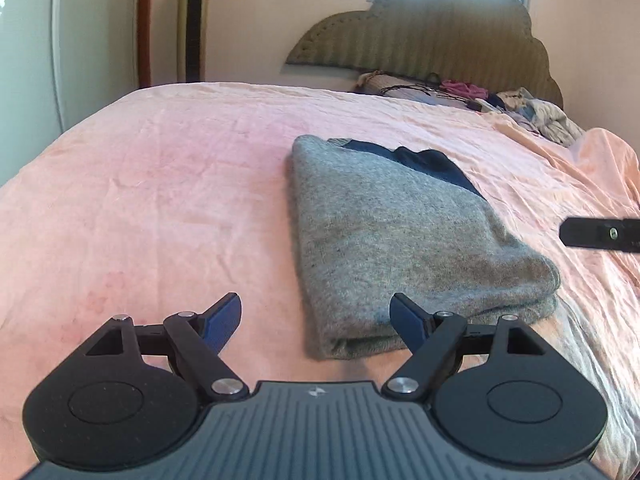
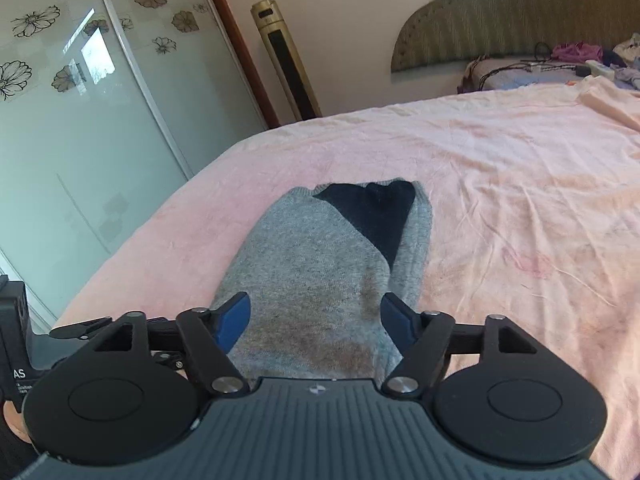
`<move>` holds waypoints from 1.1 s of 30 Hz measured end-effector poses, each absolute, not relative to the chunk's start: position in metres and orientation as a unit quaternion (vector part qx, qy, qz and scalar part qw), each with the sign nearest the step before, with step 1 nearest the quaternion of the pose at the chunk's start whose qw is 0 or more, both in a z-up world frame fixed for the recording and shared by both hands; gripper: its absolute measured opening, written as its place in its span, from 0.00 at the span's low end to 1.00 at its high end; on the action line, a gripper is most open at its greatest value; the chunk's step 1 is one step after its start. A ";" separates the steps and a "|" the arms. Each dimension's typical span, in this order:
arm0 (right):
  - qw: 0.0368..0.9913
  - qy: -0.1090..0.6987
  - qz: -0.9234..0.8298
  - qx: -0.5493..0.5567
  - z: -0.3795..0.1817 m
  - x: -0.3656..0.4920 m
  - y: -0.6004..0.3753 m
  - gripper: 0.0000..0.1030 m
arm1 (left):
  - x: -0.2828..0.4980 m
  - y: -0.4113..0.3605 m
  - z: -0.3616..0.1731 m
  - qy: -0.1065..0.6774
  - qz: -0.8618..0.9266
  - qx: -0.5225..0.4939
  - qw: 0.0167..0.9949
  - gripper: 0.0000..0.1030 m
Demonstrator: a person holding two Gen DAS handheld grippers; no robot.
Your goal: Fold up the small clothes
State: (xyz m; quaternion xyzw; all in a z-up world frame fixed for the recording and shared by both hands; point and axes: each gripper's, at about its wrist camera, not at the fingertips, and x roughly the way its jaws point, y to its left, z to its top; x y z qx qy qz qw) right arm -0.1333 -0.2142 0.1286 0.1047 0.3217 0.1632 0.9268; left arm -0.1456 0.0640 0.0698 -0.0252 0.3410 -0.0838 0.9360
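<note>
The folded grey sweater (image 2: 320, 264) lies mid-frame on the pink bedspread (image 2: 500, 184), its long axis running from the camera up the picture, dark collar end farthest away. Both the left gripper (image 1: 316, 320) and the right gripper (image 2: 316, 320) hover with fingers apart, holding nothing.

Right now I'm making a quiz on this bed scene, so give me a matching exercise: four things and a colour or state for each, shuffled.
Things:
1. sweater
2. bedsheet
3. left gripper
4. tower fan

States:
A. gold, upright by the wall
B. pink, wrinkled
C. grey, folded, dark patch at far end
D. open, holding nothing

Pairs: 1-C, 2-B, 3-D, 4-A
</note>
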 end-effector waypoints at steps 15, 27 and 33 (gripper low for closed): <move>0.921 0.389 -0.010 0.000 0.060 -0.163 -0.183 1.00 | -0.171 0.041 0.039 0.344 -0.043 0.000 0.938 1.00; 0.932 0.359 -0.037 0.012 0.055 -0.164 -0.177 1.00 | -0.169 0.036 0.038 0.350 -0.037 0.016 0.936 1.00; 0.933 0.358 -0.032 0.014 0.055 -0.164 -0.179 1.00 | -0.168 0.036 0.038 0.351 -0.036 0.017 0.935 1.00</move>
